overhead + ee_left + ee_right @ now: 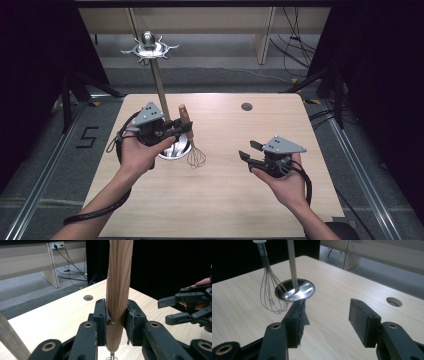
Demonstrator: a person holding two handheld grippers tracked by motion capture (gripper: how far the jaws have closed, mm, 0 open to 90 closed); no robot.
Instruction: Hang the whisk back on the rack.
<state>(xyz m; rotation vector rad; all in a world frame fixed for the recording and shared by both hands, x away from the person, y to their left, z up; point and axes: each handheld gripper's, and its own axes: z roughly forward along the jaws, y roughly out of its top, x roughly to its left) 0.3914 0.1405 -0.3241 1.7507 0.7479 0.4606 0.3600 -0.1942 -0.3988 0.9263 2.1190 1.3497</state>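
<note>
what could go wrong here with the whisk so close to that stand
1. The left gripper clamps the whisk by its wooden handle, wires hanging; they could snag the stand's pole or round base.
2. The right gripper, open, points that way and might bump the wires if it advances.

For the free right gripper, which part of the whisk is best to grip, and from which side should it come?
Probably the bare upper part of the whisk's wooden handle, above the left gripper, which is shut on its lower part. The handle stands about upright and is round and thick, so level jaws can close across it. The open right gripper should come from its own side; the wire loops below look too thin and springy.
</note>
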